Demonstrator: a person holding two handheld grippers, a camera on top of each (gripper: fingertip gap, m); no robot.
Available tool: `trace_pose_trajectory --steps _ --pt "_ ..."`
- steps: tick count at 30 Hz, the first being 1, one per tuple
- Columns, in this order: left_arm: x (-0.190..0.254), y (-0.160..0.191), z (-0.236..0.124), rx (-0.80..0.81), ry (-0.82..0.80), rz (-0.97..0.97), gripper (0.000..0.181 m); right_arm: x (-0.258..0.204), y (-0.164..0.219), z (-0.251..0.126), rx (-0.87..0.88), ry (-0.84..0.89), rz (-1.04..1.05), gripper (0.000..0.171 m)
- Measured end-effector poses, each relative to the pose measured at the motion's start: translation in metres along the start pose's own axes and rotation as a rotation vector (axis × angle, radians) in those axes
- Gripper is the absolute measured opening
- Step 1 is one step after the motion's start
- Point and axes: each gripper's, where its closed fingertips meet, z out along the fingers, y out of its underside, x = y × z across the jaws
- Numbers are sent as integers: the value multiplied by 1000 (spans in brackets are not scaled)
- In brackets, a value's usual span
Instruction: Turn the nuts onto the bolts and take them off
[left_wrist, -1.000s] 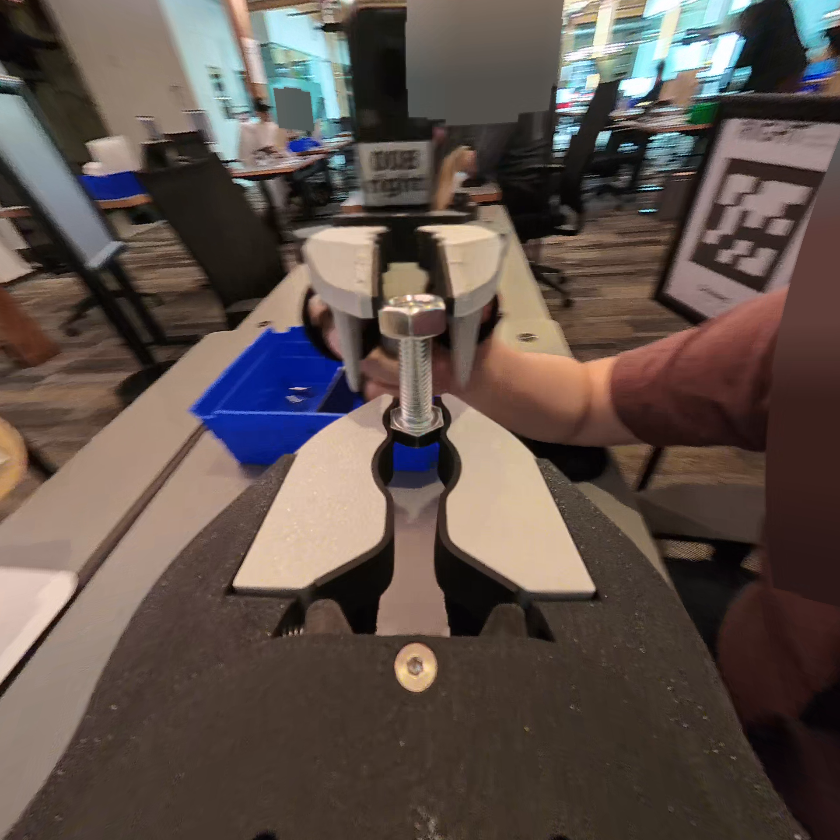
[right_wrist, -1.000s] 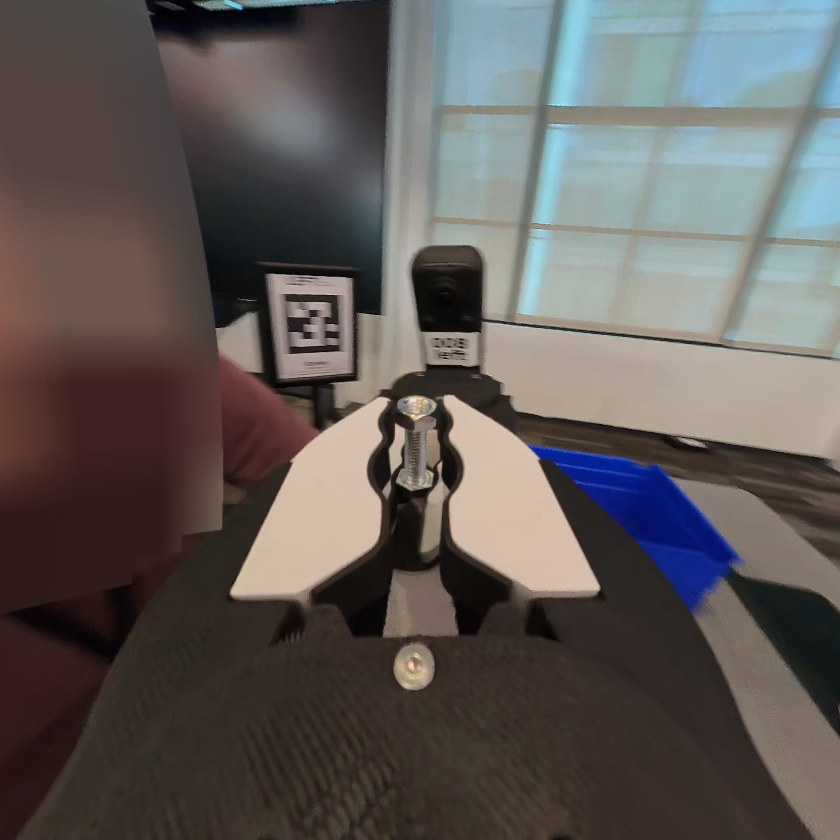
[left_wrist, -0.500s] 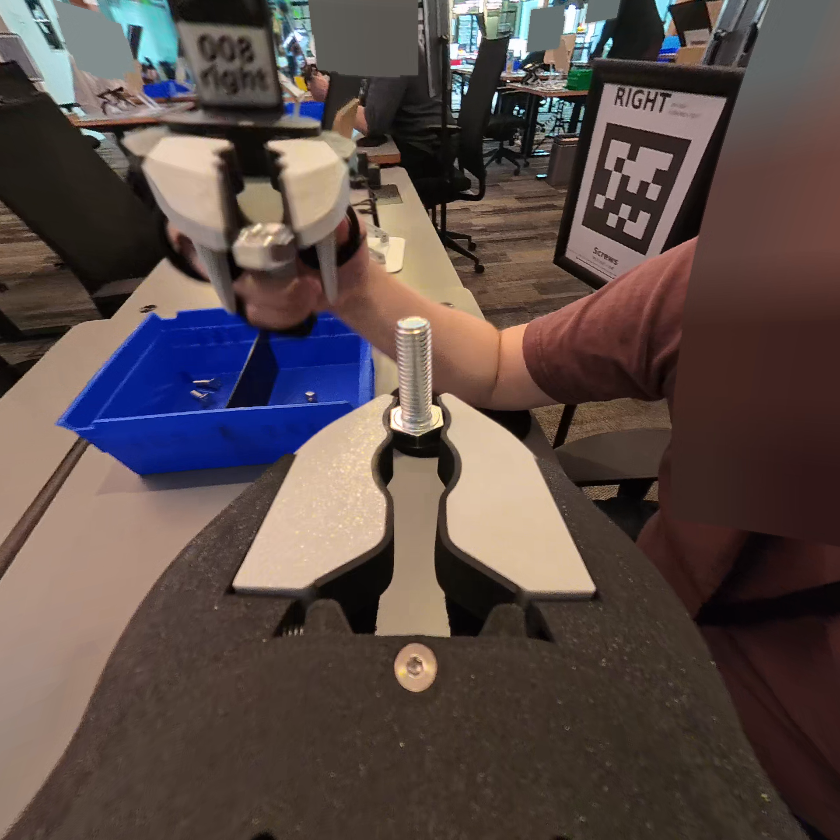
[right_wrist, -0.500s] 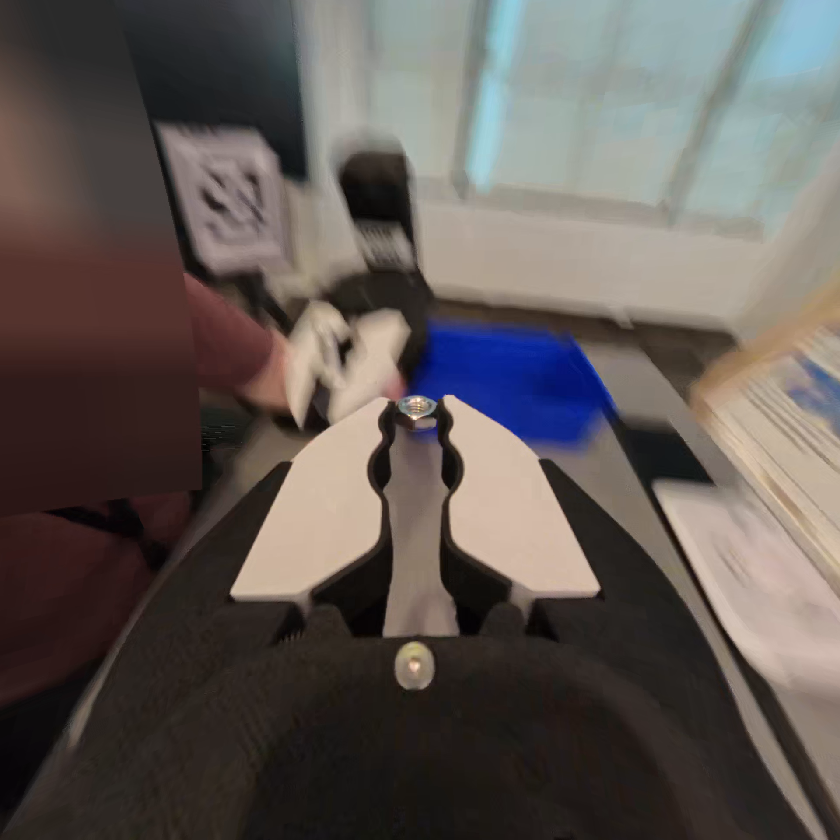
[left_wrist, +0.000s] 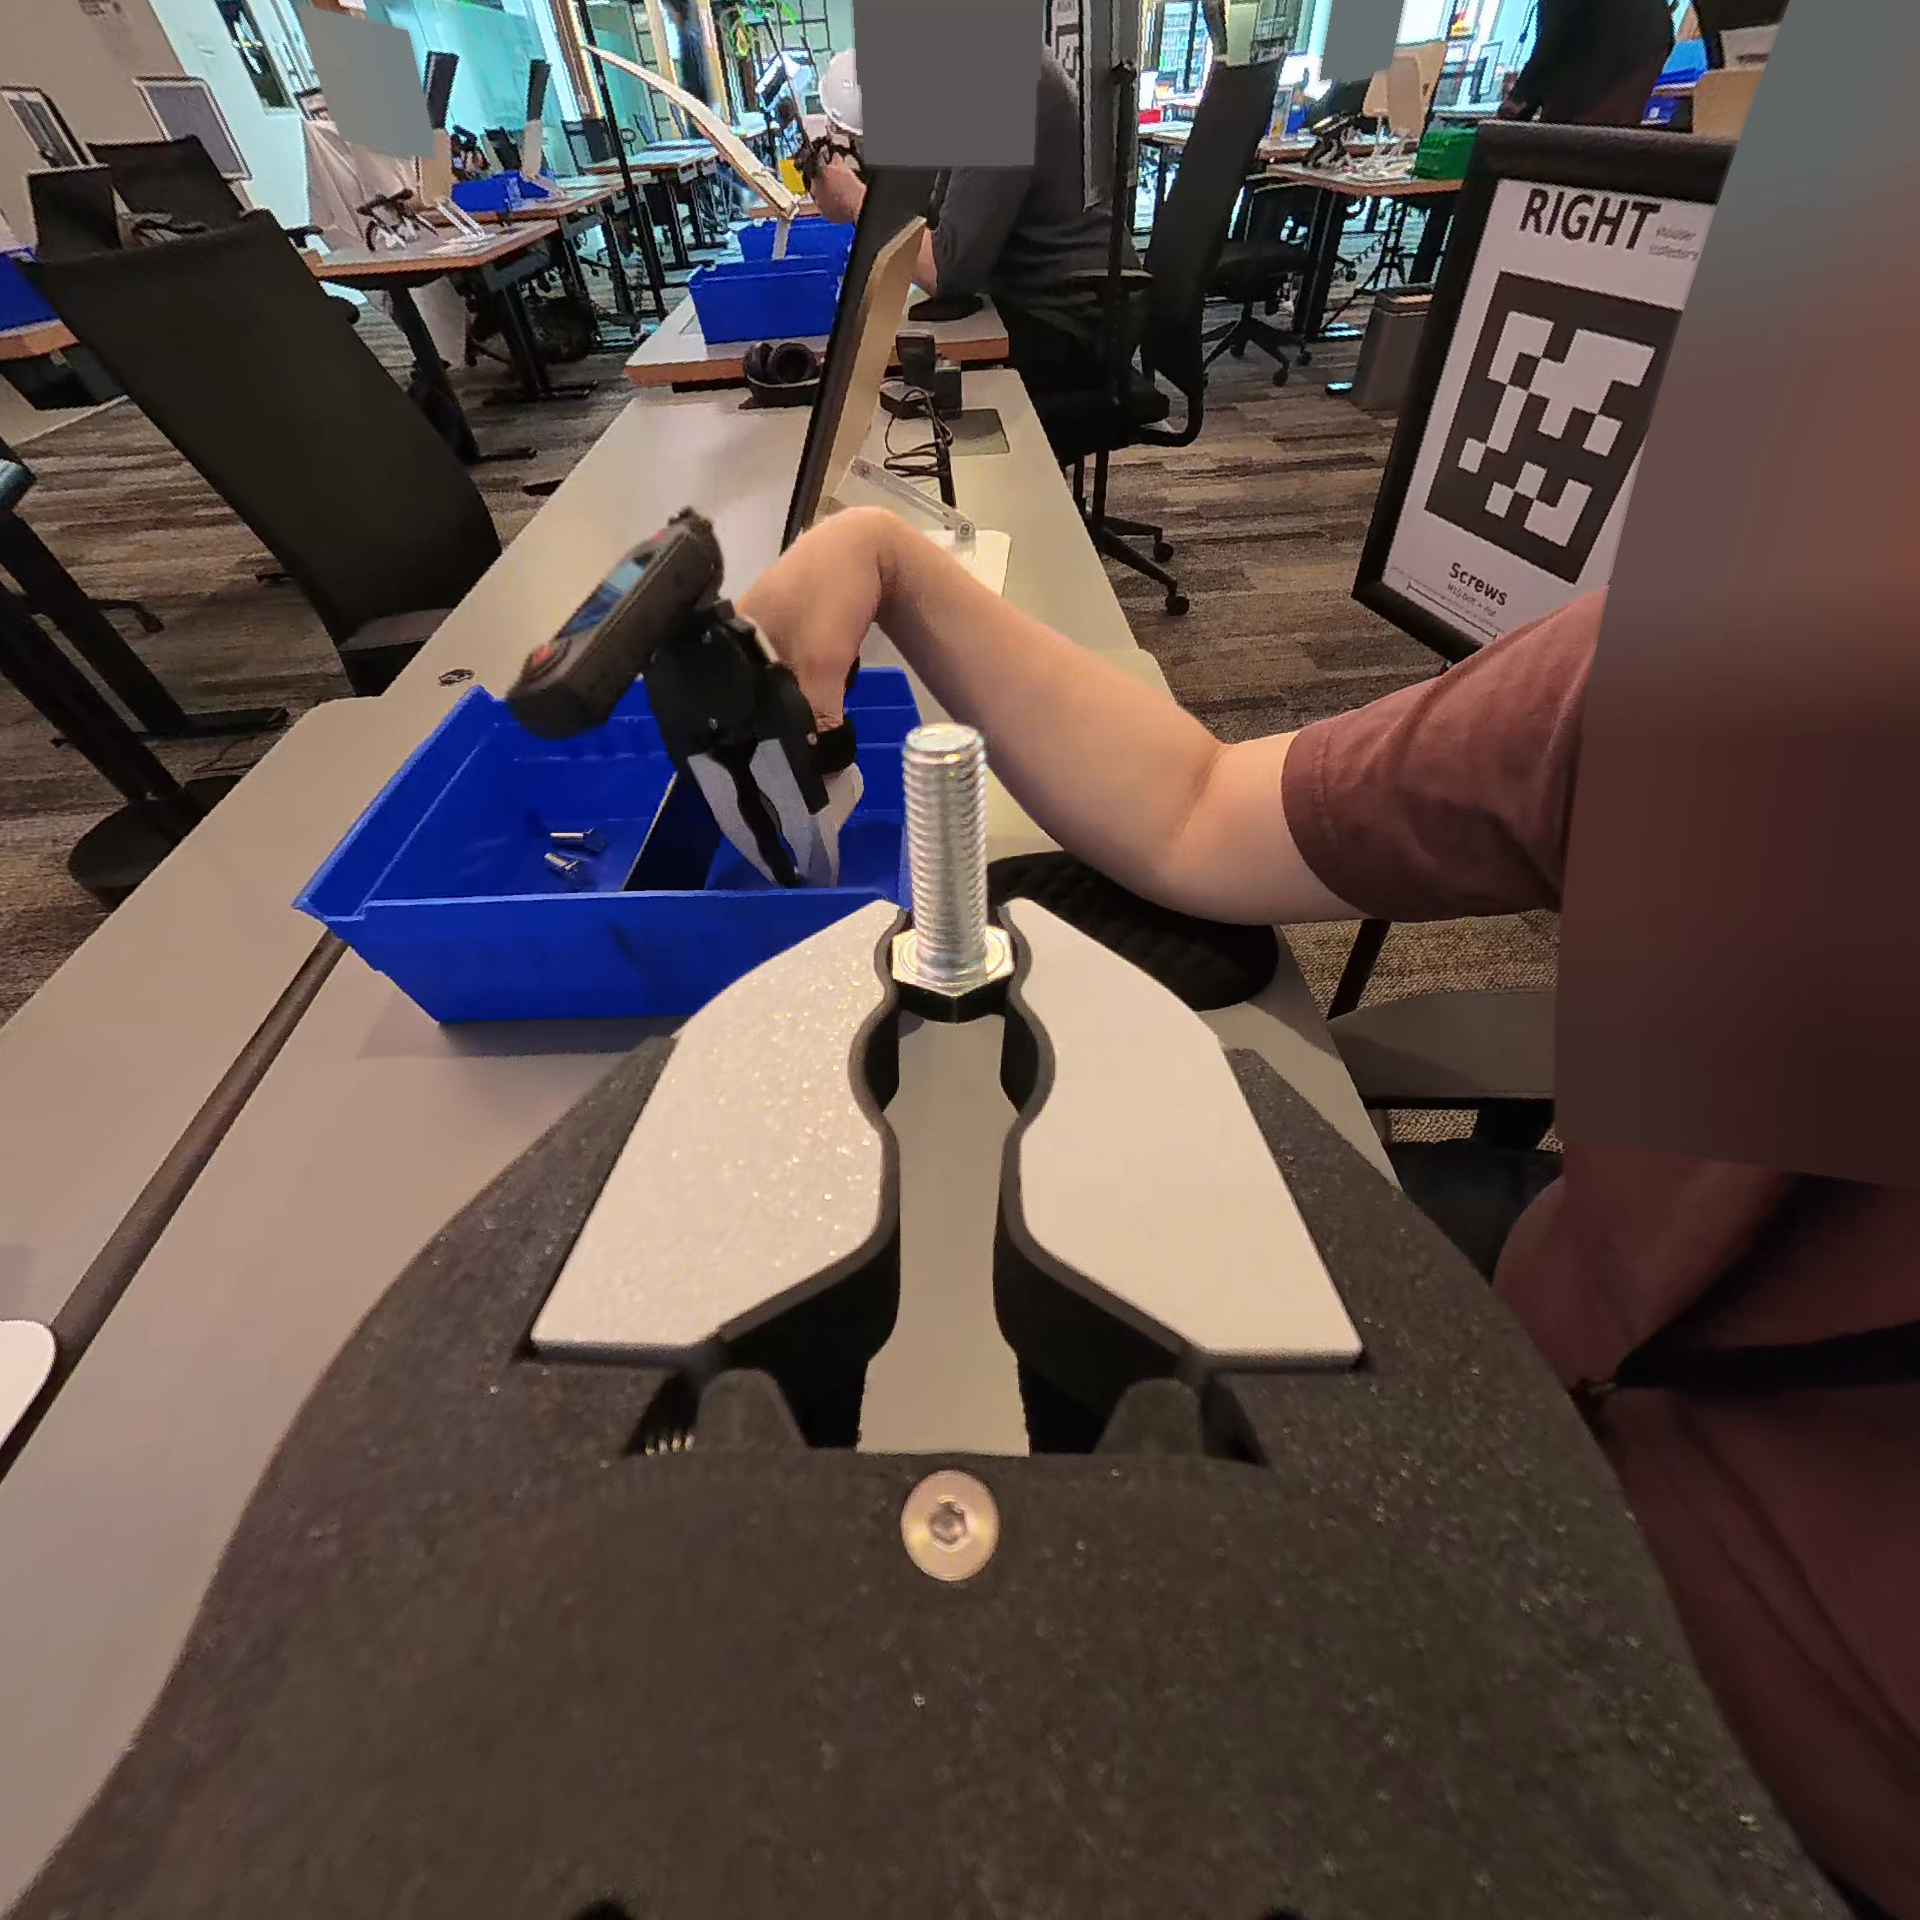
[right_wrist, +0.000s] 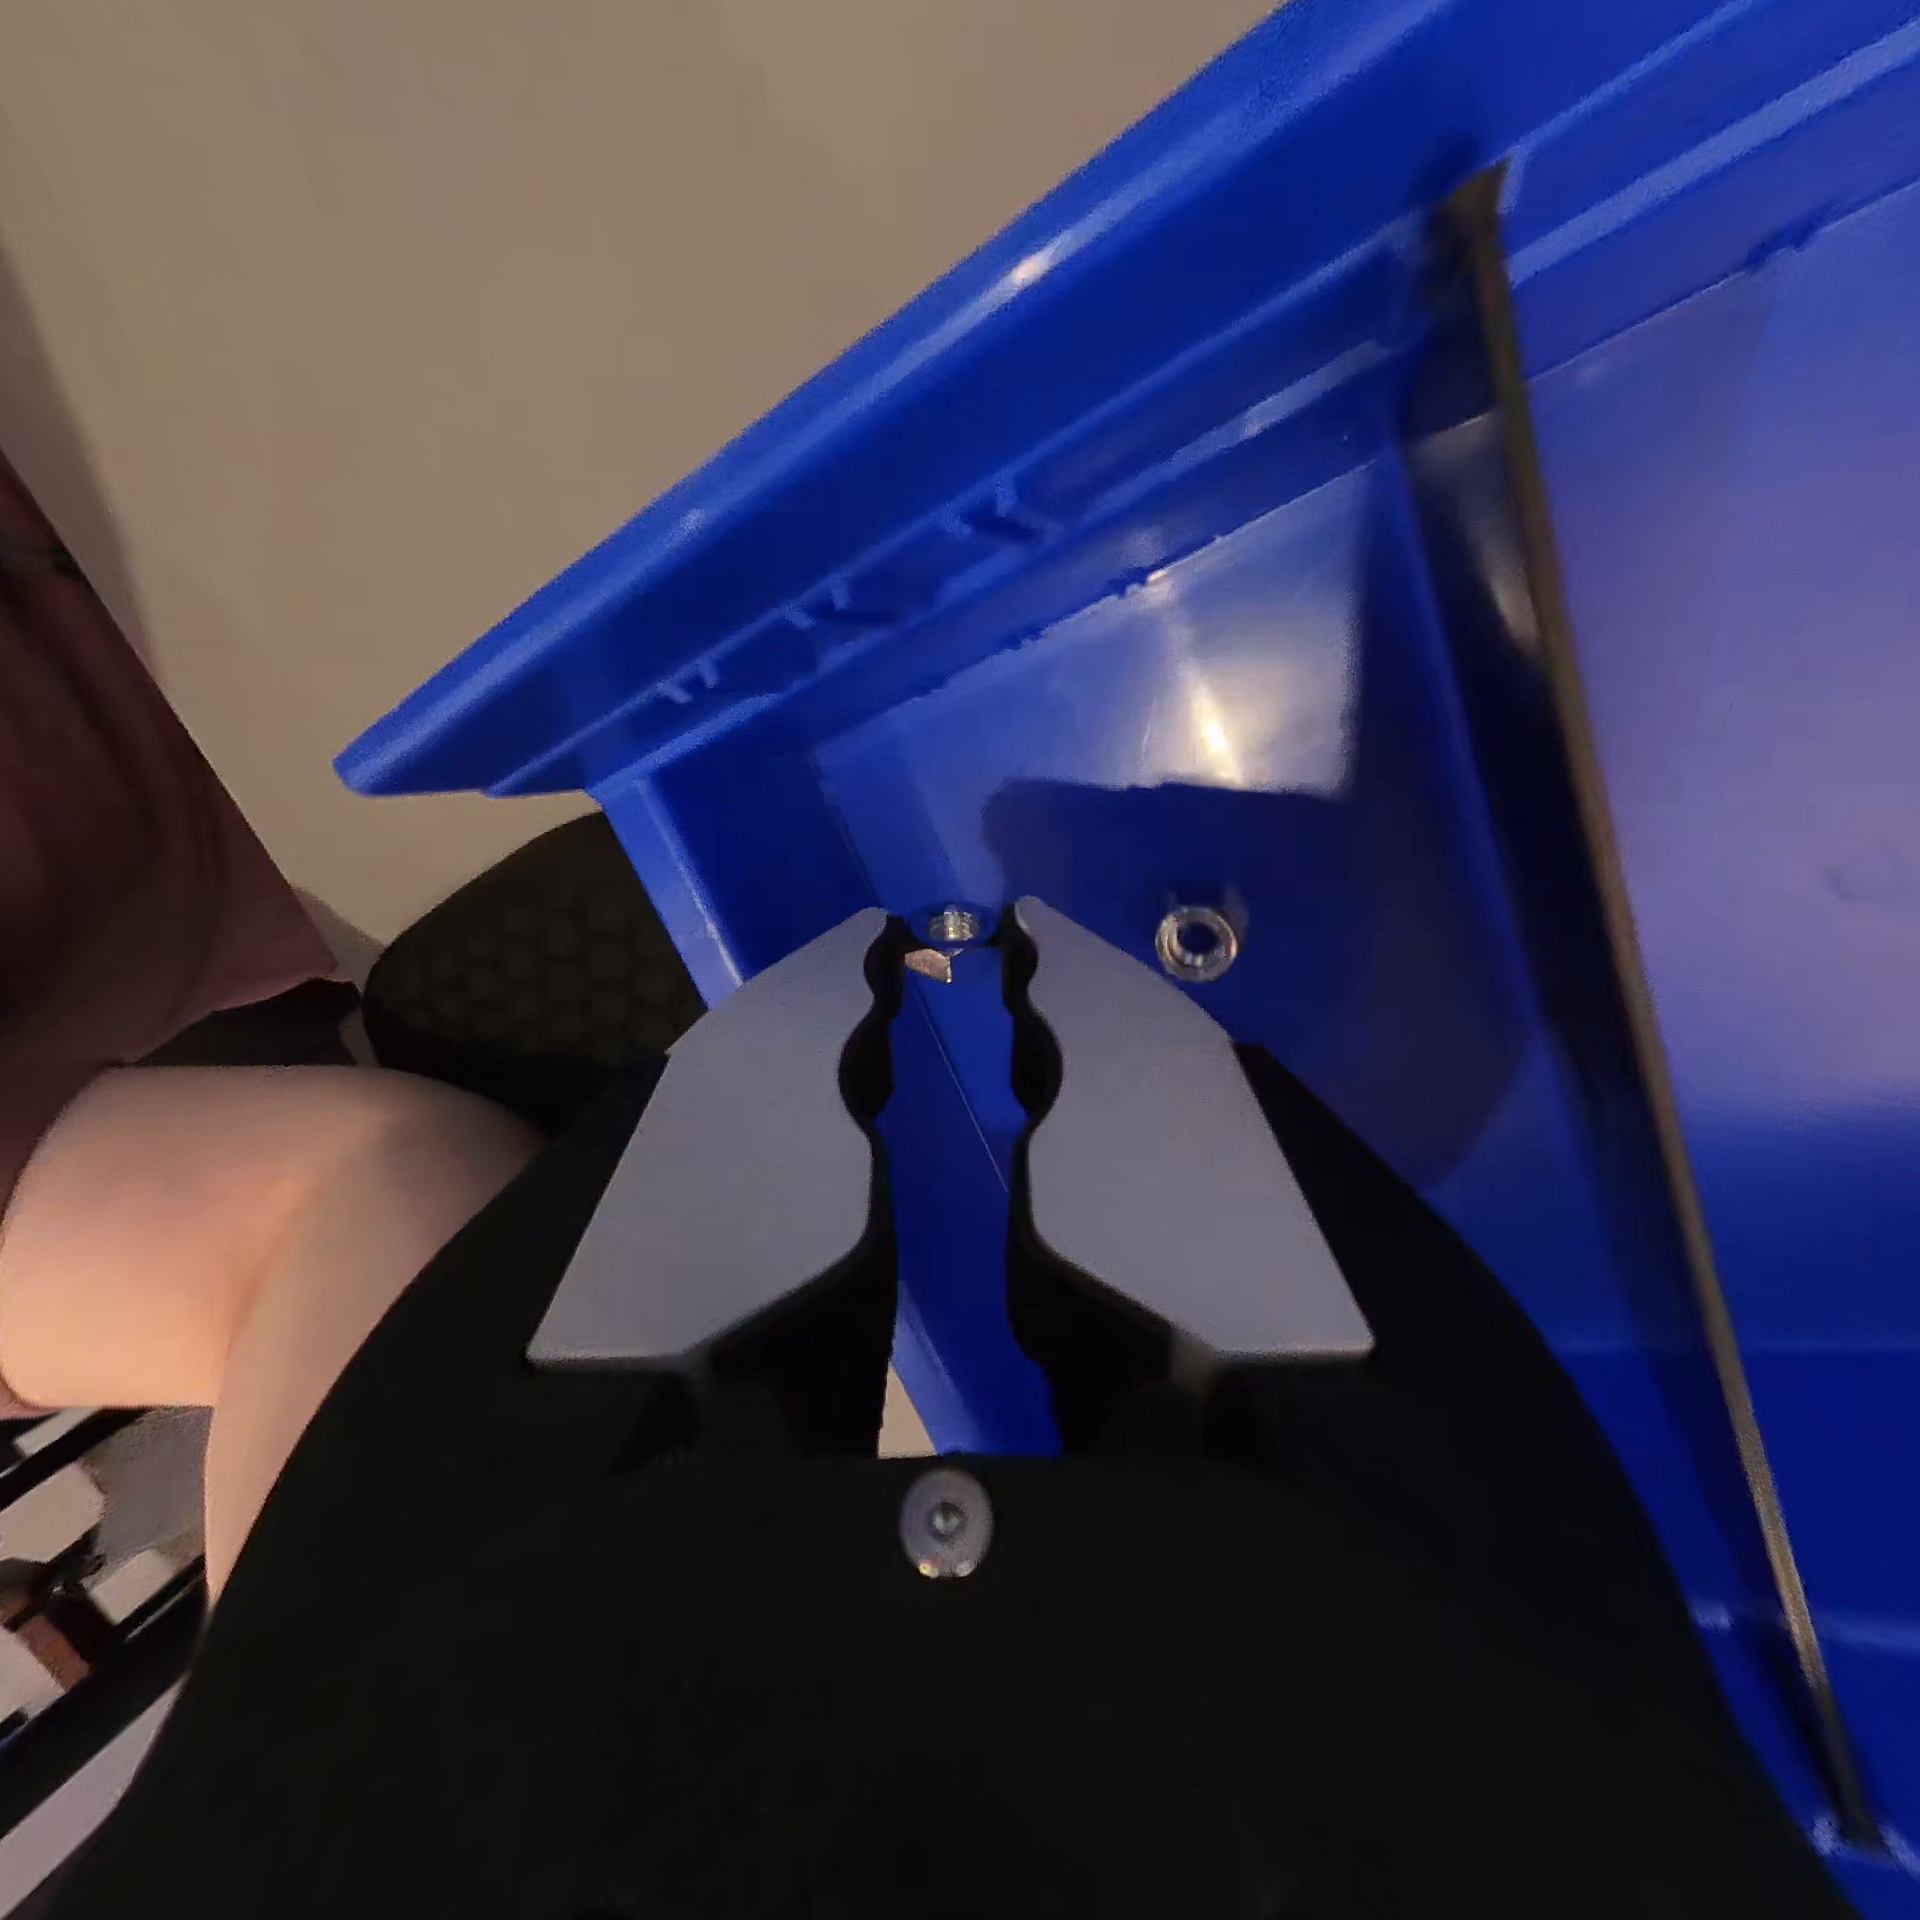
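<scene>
Gripping the hexagonal head of a silver threaded steel bolt (left_wrist: 943, 844), the left gripper (left_wrist: 951, 961) holds it upright, threaded shank pointing up, above the grey tabletop (left_wrist: 436, 1132). The right gripper (right_wrist: 948, 940) reaches down into the right-hand compartment of a blue plastic bin (right_wrist: 1039, 436), which a dark divider (right_wrist: 1621, 935) splits in two. Its white fingers (right_wrist: 748, 1143) pinch a small silver hex nut (right_wrist: 943, 928) at their tips, close to the bin floor. A second silver nut (right_wrist: 1198, 940) lies just beside it. Two small metal fasteners (left_wrist: 561, 844) rest in the other compartment.
</scene>
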Motion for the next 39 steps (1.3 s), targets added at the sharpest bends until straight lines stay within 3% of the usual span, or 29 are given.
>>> trace_pose_trajectory --steps 5,8,13,15,18,20,25,27,30,32,34,36,39 --pt "-3 2 1 -10 -11 -9 14 11 -17 -12 127 19 63 37" --pt "-7 1 1 0 -32 -8 14 11 -28 -44 240 169 31 38" --pt "-24 2 -1 3 -143 27 14 -57 -107 -118 628 403 -344 43" --pt "-27 2 -1 10 -160 24 14 -113 -149 -142 849 354 -512 42" --pt "-32 1 -3 26 -174 -2 14 -203 -188 -158 1126 58 -673 37" --pt "-34 1 -4 31 -176 -13 14 -236 -202 -153 1198 -118 -689 35" --pt "-33 3 -2 20 -167 -20 14 -248 -230 -119 1169 -225 -628 34" --pt "-31 3 0 21 -153 -14 14 -247 -233 -112 1155 -207 -643 10" --pt "-27 -1 -1 50 -118 -26 22 -251 -229 -118 1182 -200 -688 10" --pt "-31 -2 -4 47 -139 -44 38 -233 -222 -130 1165 -99 -674 10" --pt "-36 -3 -12 36 -175 -43 45 -186 -206 -150 1135 65 -588 10" --pt "-39 -4 -22 17 -206 -43 43 -103 -176 -159 1018 256 -338 10" --pt "-53 12 -39 -113 -293 -70 42 44 -96 -141 693 588 169 11"
